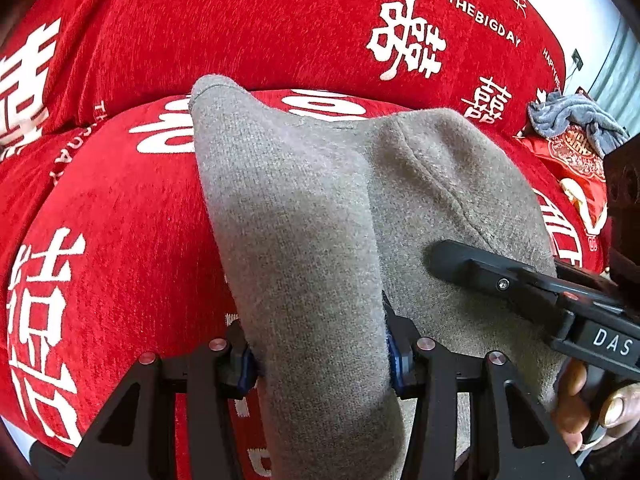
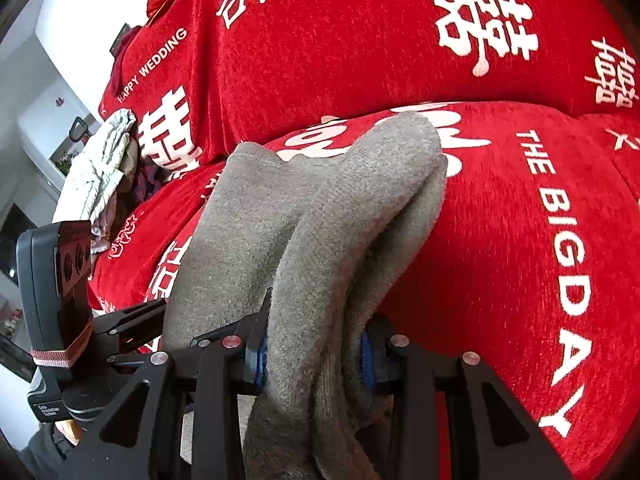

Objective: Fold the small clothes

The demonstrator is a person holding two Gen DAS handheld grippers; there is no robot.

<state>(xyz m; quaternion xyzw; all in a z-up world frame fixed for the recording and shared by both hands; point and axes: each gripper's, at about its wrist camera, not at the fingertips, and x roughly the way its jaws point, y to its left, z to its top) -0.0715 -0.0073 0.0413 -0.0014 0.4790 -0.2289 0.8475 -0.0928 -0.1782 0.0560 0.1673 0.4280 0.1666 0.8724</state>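
- The left gripper [image 1: 320, 356] is clamped on one end of a grey garment [image 1: 288, 216]; the right gripper [image 2: 316, 356] pinches its bunched layers.
- The garment lies doubled over on the red sofa cover [image 1: 120, 208], so the fold looks partly made, not yet laid flat.
- Cover print reads "THE BIG DAY", "HAPPY WEDDING"; the right gripper's body shows "DAS".

We see a red sofa cover [image 1: 132, 208] stretched over the seat and backrest, printed with large white Chinese characters and the words "THE BIG DAY" [image 2: 560, 276] and "HAPPY WEDDING" [image 2: 154, 66]. At the far right in the left wrist view a crumpled blue-grey cloth [image 1: 576, 120] lies on a red embroidered cushion [image 1: 572, 156]. In the right wrist view a pale, creased garment [image 2: 102, 168] is heaped at the sofa's left end, with a white wall [image 2: 48, 80] behind it.
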